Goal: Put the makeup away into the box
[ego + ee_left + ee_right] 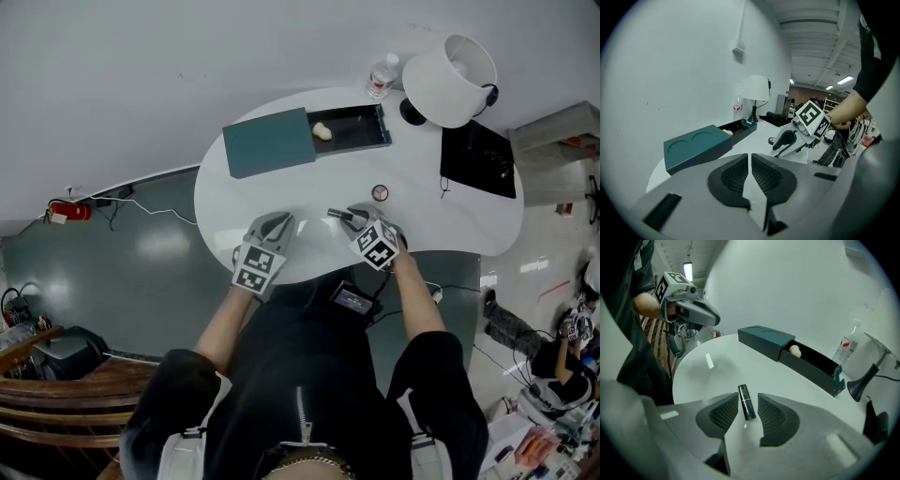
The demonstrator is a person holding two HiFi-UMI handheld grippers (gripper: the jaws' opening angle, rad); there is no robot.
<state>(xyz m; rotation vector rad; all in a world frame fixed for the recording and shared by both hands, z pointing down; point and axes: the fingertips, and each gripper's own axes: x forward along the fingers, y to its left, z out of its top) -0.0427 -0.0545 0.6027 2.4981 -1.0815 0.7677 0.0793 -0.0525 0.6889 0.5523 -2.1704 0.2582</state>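
A black lipstick tube (746,403) lies on the white table (441,211), between the jaws of my right gripper (748,395). The jaws stand open on either side of it and the pads do not press on it. The teal box (270,142) sits at the far side with its dark drawer (354,127) pulled out to the right; a beige sponge (322,131) rests in the drawer. A small round compact (380,192) lies just beyond my right gripper (345,217). My left gripper (280,222) hovers at the near edge, shut and empty, jaws together (750,157).
A white lamp (449,80) and a water bottle (382,75) stand at the far right of the table. A black pad (479,158) lies on the right end. A person's legs (511,328) show on the floor to the right.
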